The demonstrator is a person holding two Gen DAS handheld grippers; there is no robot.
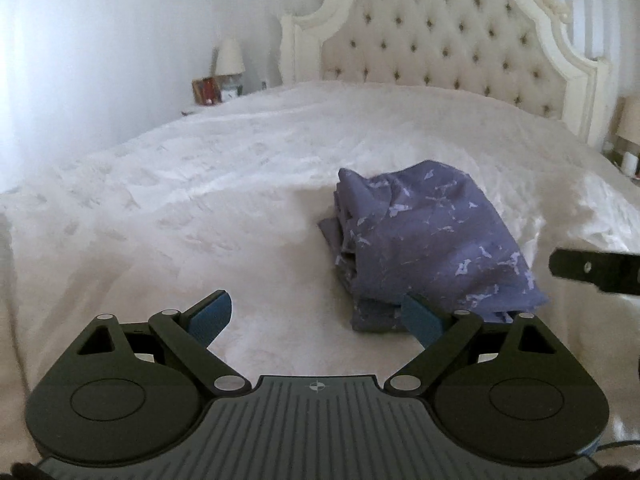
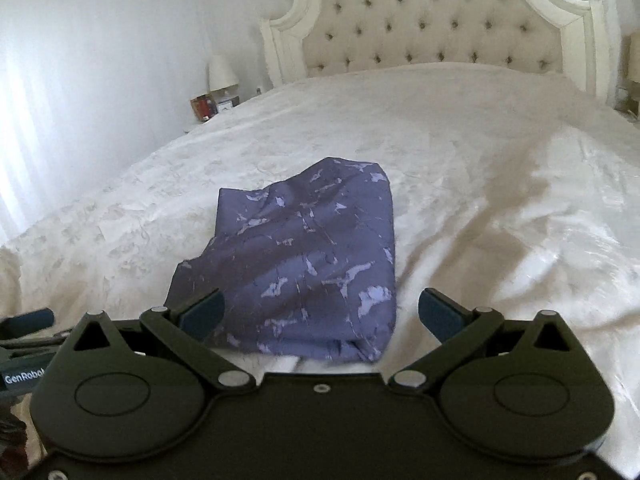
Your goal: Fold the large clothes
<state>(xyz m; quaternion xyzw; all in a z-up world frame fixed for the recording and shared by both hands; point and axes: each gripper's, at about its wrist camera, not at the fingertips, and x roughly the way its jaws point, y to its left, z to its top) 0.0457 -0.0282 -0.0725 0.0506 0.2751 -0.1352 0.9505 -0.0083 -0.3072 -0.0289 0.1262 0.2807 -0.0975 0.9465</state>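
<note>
A purple garment [image 1: 432, 244] with a pale lilac print lies folded into a thick stack on the white bed [image 1: 200, 208]. In the left wrist view it sits right of centre, and my left gripper [image 1: 318, 318] stands open just in front of its near left corner, with nothing between the blue pads. The right wrist view shows the same garment [image 2: 312, 264] straight ahead. My right gripper [image 2: 320, 314] is open there, its fingers spread wide before the near edge of the garment, holding nothing. A black finger of the right gripper [image 1: 592, 270] shows at the right edge of the left view.
An upholstered cream headboard [image 1: 440, 40] closes the far end of the bed. A lamp [image 1: 230, 58] and small items stand on a bedside table at the far left. Another lamp [image 1: 630, 120] stands at the far right. White bedspread [image 2: 500, 200] stretches all around the garment.
</note>
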